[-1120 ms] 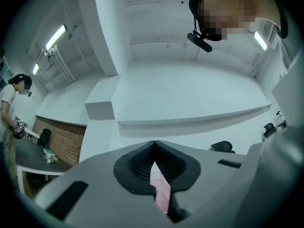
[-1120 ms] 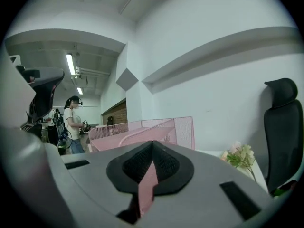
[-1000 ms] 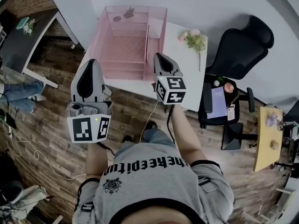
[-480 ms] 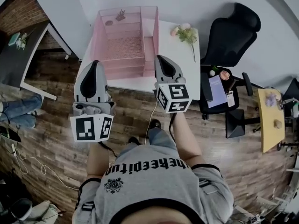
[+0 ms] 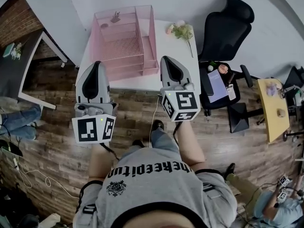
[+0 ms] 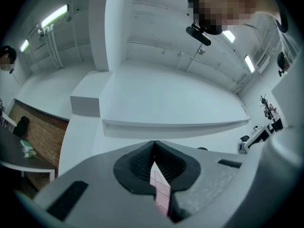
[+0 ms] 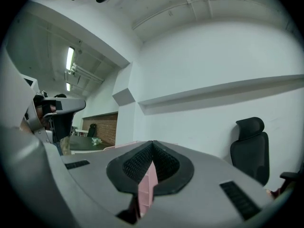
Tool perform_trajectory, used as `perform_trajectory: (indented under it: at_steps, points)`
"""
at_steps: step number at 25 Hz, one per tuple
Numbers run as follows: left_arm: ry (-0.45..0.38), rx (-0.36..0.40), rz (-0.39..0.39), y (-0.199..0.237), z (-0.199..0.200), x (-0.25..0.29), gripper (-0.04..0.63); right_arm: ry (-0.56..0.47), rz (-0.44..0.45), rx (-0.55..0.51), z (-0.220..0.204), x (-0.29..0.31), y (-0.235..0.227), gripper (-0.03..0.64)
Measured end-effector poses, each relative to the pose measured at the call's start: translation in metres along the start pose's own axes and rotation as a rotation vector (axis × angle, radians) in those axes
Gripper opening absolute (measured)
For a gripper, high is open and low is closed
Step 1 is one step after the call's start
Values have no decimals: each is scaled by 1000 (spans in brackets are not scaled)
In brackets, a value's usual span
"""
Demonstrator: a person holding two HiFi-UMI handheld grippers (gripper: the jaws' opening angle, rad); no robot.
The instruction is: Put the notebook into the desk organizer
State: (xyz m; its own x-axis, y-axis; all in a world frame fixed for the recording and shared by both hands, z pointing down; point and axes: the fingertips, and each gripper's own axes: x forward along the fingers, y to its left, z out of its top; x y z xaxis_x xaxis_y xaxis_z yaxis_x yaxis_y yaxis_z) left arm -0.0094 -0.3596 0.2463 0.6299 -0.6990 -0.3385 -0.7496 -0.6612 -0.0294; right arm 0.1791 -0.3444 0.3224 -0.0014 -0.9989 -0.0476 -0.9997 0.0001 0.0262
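The left claw [image 5: 95,65] and right claw [image 5: 167,59] are being held pressed together, empty, over the wooden floor [image 5: 137,108], near the bench [image 5: 167,44] carrying the pink desk organizer [image 5: 151,37].

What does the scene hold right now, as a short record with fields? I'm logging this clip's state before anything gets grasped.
left gripper: jaws together, holding nothing, raised in the air
right gripper: jaws together, holding nothing, raised in the air
desk organizer: pink wire mesh, on the left part of the white table
flowers: lying on the table, right of the organizer
notebook: probably the purple book on the black chair seat
task state: notebook not yet picked up
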Motion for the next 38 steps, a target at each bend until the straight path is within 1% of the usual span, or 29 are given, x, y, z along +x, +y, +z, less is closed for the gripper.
perform_trajectory:
  at_steps: [5, 11, 22, 31, 38]
  points:
    - [10, 2, -17, -1, 1, -7, 3, -29, -34, -14, 13, -21, 2, 3]
    - [16, 2, -30, -2, 2, -21, 3, -46, -63, -18, 18, -45, 6, 3]
    - [19, -8, -53, -6, 3, -40, 3, -80, -56, -6, 24, -76, 20, 3]
    - [16, -13, -76, -10, 5, -47, 3, -103, -85, -7, 29, -92, 22, 3]
    - [14, -16, -78, -8, 7, -49, 3, -107, -95, -9, 32, -93, 26, 2]
